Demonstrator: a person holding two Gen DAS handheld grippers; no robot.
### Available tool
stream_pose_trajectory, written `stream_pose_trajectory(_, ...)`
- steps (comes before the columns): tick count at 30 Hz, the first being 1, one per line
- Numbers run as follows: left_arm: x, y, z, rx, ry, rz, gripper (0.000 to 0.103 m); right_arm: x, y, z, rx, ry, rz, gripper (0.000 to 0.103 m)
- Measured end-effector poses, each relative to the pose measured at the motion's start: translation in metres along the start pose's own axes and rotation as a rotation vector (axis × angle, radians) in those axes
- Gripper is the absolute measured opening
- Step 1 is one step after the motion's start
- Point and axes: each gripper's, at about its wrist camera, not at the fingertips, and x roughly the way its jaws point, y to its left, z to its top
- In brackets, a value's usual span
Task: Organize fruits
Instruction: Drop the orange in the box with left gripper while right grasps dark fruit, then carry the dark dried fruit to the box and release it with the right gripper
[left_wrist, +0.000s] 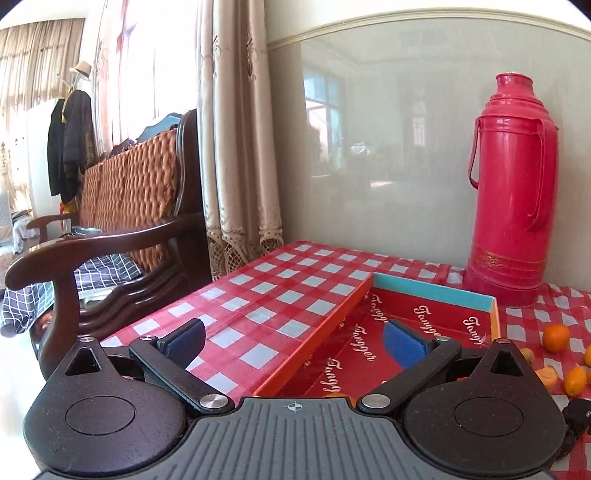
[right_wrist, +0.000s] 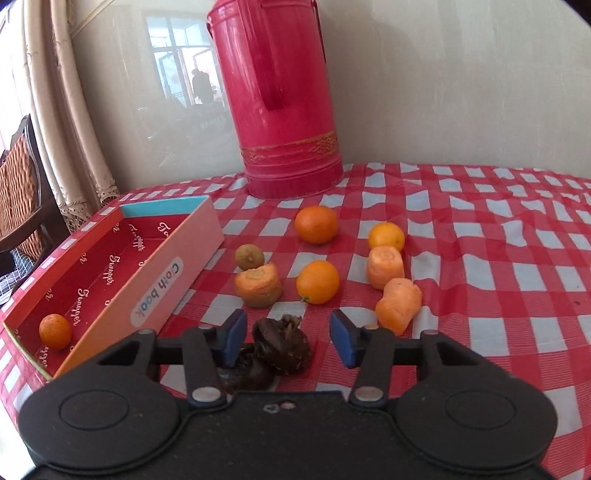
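Nearest: dark wrinkled lump (right_wrist: 282, 349), between wide right gripper (right_wrist: 288, 338) fingers.
Handling: probably soft, light; grip sides gently.
Left gripper (left_wrist: 293, 341): wide, empty, over red cardboard box (left_wrist: 317, 334).

One kumquat (right_wrist: 55, 331) inside red box (right_wrist: 99, 273)

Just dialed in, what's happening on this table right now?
Fruit sorting is underway. One small orange kumquat already lies in the red cardboard box. The right tongs are open, straddling dark brown water chestnuts. The left tongs hang open and empty over the box. More kumquats and carrot chunks wait on the checkered tablecloth.
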Motion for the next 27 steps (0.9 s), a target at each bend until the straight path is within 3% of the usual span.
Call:
stream_pose_trajectory(9,0.014,0.029,0.000,-0.094,0.053,0.038,0.103,0.017,-0.006,0.000,0.065,0.051,0.020,0.039)
stream_pose_trajectory(11,0.016,0.033,-0.001,-0.103,0.054,0.053,0.103,0.016,-0.006,-0.001,0.068,0.052,0.032,0.029)
stream_pose_trajectory(18,0.018,0.045,-0.002,-0.138,0.060,0.089,0.103,0.001,-0.001,-0.004,0.065,-0.017,0.050,0.028)
stream_pose_trajectory(23,0.020,0.062,-0.002,-0.179,0.061,0.133,0.103,-0.027,0.035,0.012,-0.053,-0.135,0.129,0.029)
stream_pose_trajectory(27,0.026,0.078,-0.004,-0.225,0.087,0.162,0.103,-0.022,0.083,0.019,-0.114,-0.125,0.246,0.029)
